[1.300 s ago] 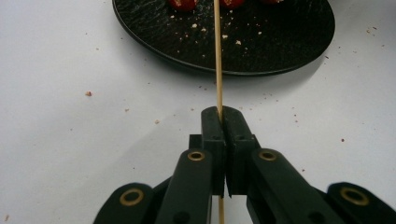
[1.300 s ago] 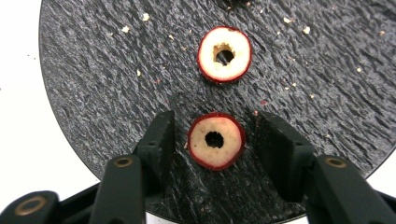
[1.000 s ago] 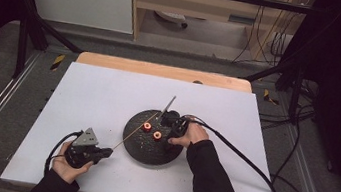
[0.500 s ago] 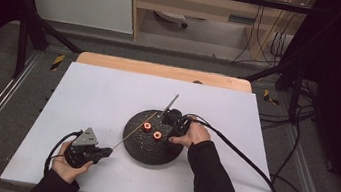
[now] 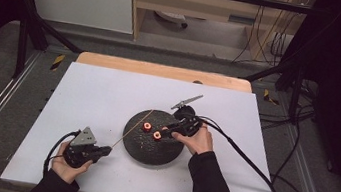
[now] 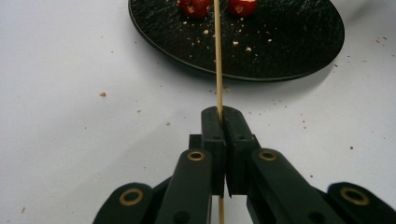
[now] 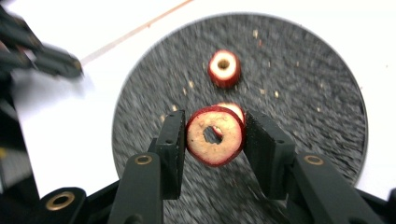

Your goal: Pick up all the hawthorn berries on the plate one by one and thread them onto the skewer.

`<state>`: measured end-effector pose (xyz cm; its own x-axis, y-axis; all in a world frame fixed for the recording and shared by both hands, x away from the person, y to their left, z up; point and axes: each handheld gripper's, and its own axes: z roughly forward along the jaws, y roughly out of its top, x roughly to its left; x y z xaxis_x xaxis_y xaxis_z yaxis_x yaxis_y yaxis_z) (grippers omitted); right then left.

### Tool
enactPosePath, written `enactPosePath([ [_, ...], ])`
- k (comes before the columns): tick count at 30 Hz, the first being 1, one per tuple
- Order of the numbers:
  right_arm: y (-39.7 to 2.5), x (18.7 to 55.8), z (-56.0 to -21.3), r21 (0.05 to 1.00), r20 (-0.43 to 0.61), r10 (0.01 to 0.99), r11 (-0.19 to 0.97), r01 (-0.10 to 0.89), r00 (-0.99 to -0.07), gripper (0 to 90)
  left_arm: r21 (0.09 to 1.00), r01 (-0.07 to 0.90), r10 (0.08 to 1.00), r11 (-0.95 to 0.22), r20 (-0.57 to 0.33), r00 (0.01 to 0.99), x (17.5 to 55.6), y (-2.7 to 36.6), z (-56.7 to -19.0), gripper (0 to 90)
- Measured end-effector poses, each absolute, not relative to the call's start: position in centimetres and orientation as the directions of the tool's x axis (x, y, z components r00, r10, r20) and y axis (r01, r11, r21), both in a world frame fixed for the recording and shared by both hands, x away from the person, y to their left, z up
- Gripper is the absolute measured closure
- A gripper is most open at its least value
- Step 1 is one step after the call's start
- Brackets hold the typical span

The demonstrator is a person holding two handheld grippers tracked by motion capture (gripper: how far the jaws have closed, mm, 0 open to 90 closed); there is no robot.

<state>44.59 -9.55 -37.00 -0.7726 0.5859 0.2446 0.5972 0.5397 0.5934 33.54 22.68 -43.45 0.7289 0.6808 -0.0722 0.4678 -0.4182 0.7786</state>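
A black round plate (image 5: pixel 151 149) lies mid-table with cored red fruit slices on it. My right gripper (image 5: pixel 167 132) reaches over the plate from the right. In the right gripper view it (image 7: pixel 214 140) is shut on one fruit slice (image 7: pixel 215 136), held on edge with its hole facing the camera. A second piece (image 7: pixel 233 108) peeks out behind it and another slice (image 7: pixel 224 68) lies farther off. My left gripper (image 5: pixel 106 150) sits left of the plate, shut on a thin wooden skewer (image 6: pixel 218 56) that points across the plate (image 6: pixel 280 42) between two slices (image 6: pixel 194 5).
Small crumbs dot the white tabletop (image 5: pixel 107 97) and the plate. The right gripper's black cable (image 5: pixel 245 157) trails off to the right across the table. A wooden strip (image 5: pixel 162 69) runs along the table's far edge.
Almost nothing differs. The right hand has shifted very slightly over the plate; the left gripper keeps the skewer in the same place.
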Motion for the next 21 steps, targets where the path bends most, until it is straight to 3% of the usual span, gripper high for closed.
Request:
enactPosePath([
  [9,-11.0,43.3,-37.9,0.742,0.412,0.584,0.231,0.629,-0.7,59.9,0.791,0.468,0.697,-0.394,-0.075,0.713,33.5,22.9,-43.3,88.0],
  [21,-11.4,42.5,-39.1,0.775,0.562,0.563,-0.102,0.624,-0.606,60.0,0.802,0.473,0.714,-0.366,-0.084,0.695,33.4,23.0,-43.4,88.0],
])
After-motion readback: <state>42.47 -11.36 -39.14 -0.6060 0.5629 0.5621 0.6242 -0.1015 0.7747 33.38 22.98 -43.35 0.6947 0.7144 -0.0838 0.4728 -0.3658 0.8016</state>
